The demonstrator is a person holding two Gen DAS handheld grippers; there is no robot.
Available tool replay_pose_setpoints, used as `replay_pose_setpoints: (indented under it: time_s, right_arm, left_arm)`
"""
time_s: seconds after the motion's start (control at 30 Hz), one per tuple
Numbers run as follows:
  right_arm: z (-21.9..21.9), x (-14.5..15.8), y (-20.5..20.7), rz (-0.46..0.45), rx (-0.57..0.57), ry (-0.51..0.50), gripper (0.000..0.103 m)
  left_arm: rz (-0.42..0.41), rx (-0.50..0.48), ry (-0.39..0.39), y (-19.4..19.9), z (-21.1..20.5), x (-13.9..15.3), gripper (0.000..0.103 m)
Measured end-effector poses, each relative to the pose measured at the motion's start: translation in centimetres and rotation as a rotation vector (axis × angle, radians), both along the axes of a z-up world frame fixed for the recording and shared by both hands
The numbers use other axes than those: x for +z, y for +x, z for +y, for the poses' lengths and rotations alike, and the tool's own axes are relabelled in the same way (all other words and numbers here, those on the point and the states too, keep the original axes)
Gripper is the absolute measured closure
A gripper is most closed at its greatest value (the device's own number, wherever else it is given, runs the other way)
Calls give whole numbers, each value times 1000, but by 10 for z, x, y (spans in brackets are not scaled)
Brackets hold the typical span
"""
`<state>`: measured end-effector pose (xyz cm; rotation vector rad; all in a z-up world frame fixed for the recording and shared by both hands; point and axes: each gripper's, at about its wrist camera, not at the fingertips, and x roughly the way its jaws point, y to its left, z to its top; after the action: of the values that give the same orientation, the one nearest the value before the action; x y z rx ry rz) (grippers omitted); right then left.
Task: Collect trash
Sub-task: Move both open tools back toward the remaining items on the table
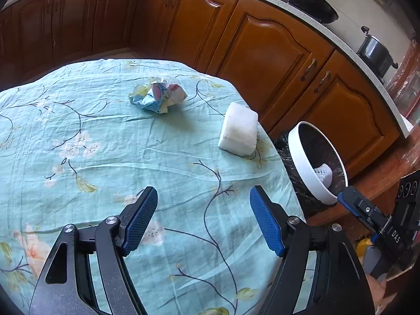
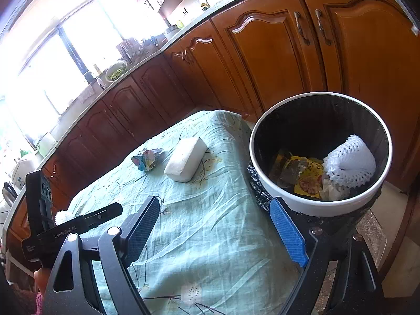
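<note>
Right wrist view carries the only clear writing: "GenRobot AI" printed in white on the black body of the left tongs (image 2: 115, 211), which sit low at the left edge of that view. Left wrist view shows the letters "DAS" on the body of the right tongs (image 1: 344, 199), which reach in from the right with a tip just beside the bin's rim. Both pairs hover above the worktop (image 1: 105, 141) near its front edge, pointing across the floral cloth; the left tongs (image 1: 203, 216) stand wide with nothing between the blue pads, and the right tongs (image 2: 215, 225) are likewise wide and hold nothing, one pad overlapping the bin's near rim in its own view. A crumpled wrapper (image 1: 158, 97) lies toward the far edge of the worktop, and a white foam block (image 1: 239, 132) sits near the right edge. Beside that edge stands the white-rimmed trash bin (image 2: 309, 206), holding a white foam net (image 2: 350, 164) and yellow scraps (image 2: 309, 177).
</note>
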<state>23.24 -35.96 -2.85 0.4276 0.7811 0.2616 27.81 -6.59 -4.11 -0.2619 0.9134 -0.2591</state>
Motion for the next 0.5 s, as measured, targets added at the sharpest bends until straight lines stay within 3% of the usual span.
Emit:
replay_pose_setpoints:
  time_s: [0.5]
  right_arm:
    - [52, -5, 53, 55, 111, -20, 12]
  left_arm:
    - [-13, 29, 64, 32, 31, 6, 28]
